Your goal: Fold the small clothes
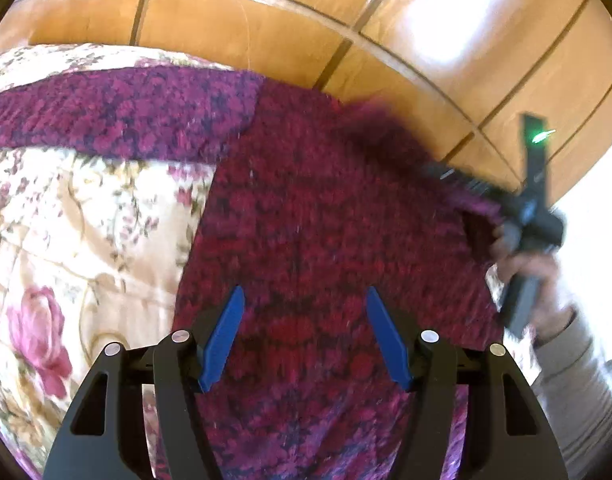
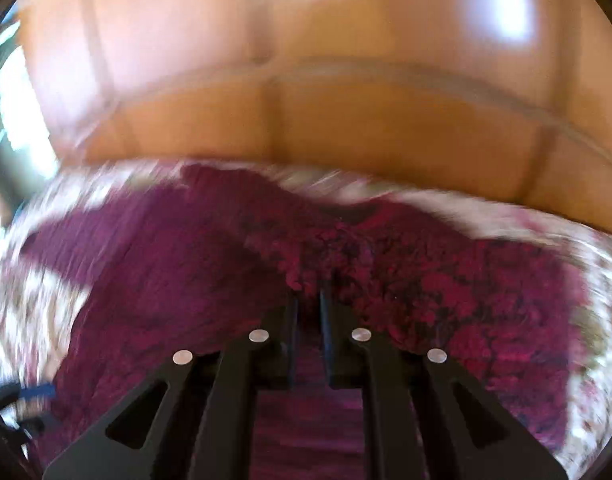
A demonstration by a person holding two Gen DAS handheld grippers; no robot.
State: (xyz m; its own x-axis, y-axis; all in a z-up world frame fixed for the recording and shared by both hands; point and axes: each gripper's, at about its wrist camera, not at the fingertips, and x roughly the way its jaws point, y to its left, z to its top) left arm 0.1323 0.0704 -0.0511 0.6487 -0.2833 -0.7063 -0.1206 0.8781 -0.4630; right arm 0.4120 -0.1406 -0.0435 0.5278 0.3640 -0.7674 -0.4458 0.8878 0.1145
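The floral quilt (image 1: pixel 66 216) carries the magenta knit sweater (image 1: pixel 325 220), spread across it. At the sweater's right edge, the right hand-held gripper (image 2: pixel 307 300) is closed on knit; carry that edge across evenly. Over the sweater's near part, the left hand-held gripper (image 1: pixel 302 336) hangs wide open, empty.

The left gripper (image 1: pixel 302 300) hangs with its blue fingers (image 1: pixel 222 340) spread wide apart, nothing between them. The right gripper (image 2: pixel 307 300) has its dark fingers (image 2: pixel 292 312) drawn close together with knit fabric pinched between the tips. In the left wrist view, the right gripper (image 1: pixel 457 178) appears blurred, gripped by the person's right hand (image 1: pixel 533 276) in a grey sleeve.
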